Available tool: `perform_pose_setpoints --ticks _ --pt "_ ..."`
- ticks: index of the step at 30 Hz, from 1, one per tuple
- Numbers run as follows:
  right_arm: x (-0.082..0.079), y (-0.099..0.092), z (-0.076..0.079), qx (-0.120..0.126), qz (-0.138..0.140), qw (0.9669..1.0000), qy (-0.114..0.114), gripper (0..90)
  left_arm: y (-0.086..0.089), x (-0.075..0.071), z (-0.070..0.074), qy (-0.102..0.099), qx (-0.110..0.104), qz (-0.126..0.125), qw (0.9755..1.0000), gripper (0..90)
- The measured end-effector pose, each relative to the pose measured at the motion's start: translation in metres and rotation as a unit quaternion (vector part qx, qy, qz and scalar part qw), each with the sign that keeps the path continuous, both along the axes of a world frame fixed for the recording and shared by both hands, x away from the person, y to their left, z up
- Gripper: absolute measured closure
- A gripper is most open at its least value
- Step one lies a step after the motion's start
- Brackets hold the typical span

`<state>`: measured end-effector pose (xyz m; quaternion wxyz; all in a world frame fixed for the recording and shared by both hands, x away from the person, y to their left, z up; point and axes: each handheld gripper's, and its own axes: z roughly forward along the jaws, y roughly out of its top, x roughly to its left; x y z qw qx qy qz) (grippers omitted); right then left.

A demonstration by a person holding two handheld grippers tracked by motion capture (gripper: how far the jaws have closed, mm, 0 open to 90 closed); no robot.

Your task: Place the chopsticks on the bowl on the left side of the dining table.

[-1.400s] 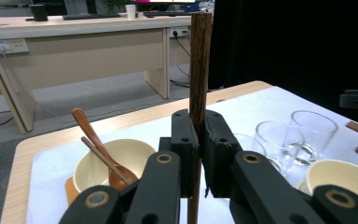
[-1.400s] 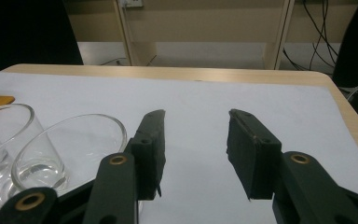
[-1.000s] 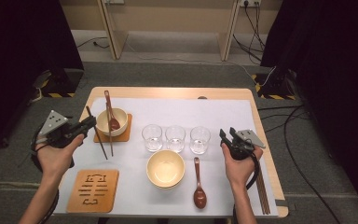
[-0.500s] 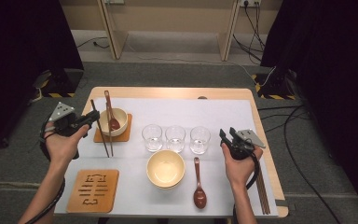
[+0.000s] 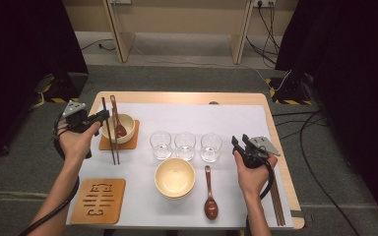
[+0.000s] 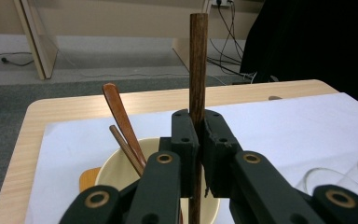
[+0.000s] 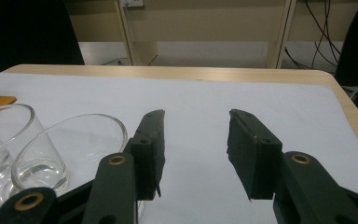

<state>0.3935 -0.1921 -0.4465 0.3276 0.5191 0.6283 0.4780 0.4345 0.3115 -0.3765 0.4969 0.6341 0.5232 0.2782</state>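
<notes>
Seems partway through laying the left-hand place: small bowl (image 5: 124,127) with spoon (image 5: 118,120) already on its coaster (image 5: 130,142), chopstick (image 6: 197,70) not yet let go, pinched crosswise between the nearly shut jaws of the left gripper (image 5: 103,116), just beside the bowl's left rim. Left forearm angled in from the near-left corner, gripper pointing across toward the bowl. Right gripper (image 5: 237,140) parked near the glasses (image 5: 186,145), jaws wide apart, gripping nothing.

The white mat (image 5: 226,118) is evenly lit from overhead; shadows on it are faint. Surroundings beyond the mat are left dark. Slight softness is seen throughout the high view.
</notes>
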Motion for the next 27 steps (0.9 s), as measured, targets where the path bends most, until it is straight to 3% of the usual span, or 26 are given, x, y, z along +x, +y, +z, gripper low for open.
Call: perform_pose_setpoints --ticks 11,16,19,27 --pt "0.001 0.000 0.000 -0.003 0.001 1.0000 -0.001 56.6 0.000 0.033 -0.007 0.045 -0.007 0.040 0.9982 83.4" --pt "0.001 0.000 -0.001 -0.003 0.002 1.0000 -0.001 56.6 0.000 0.041 -0.012 0.054 -0.013 0.050 0.9972 83.4" --pt "0.002 0.000 -0.001 -0.003 0.002 1.0000 0.000 56.6 -0.001 0.048 -0.017 0.063 0.004 0.067 0.9958 83.4" --pt "0.002 0.003 -0.002 -0.005 0.005 1.0000 0.002 56.6 0.001 0.060 -0.028 0.099 -0.005 0.089 0.9911 83.5"
